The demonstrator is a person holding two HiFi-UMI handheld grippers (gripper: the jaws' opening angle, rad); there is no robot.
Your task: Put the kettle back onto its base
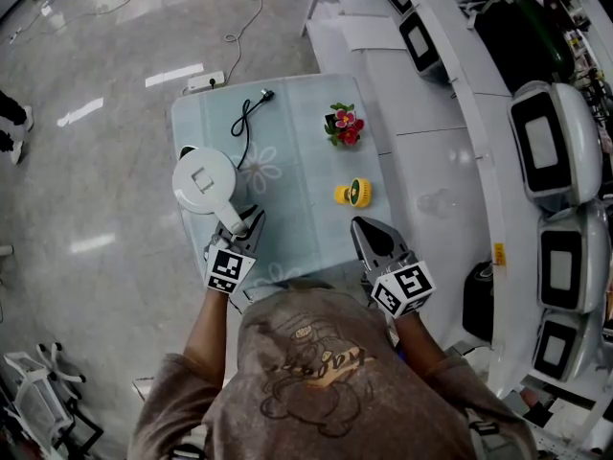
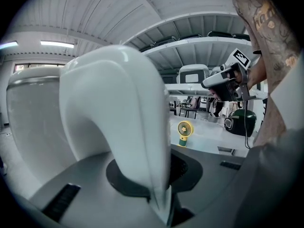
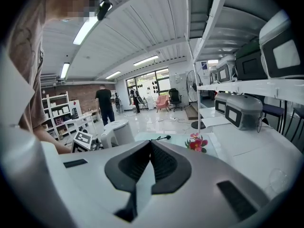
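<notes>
The white kettle (image 1: 203, 182) stands at the left side of the glass table (image 1: 306, 228), over its black base (image 1: 185, 151), of which only a sliver shows at the far edge. I cannot tell whether the kettle rests fully on the base. My left gripper (image 1: 245, 221) is shut on the kettle's handle (image 2: 118, 113), which fills the left gripper view between the jaws. My right gripper (image 1: 369, 234) hovers over the table's near right part, shut, with nothing in it (image 3: 151, 146). The kettle (image 3: 118, 132) also shows small in the right gripper view.
The base's black cord (image 1: 247, 123) runs across the table to a plug (image 1: 265, 94). A small pot of red flowers (image 1: 345, 126) and a yellow mini fan (image 1: 353, 194) stand to the right. White shelves with appliances (image 1: 541, 142) line the right side.
</notes>
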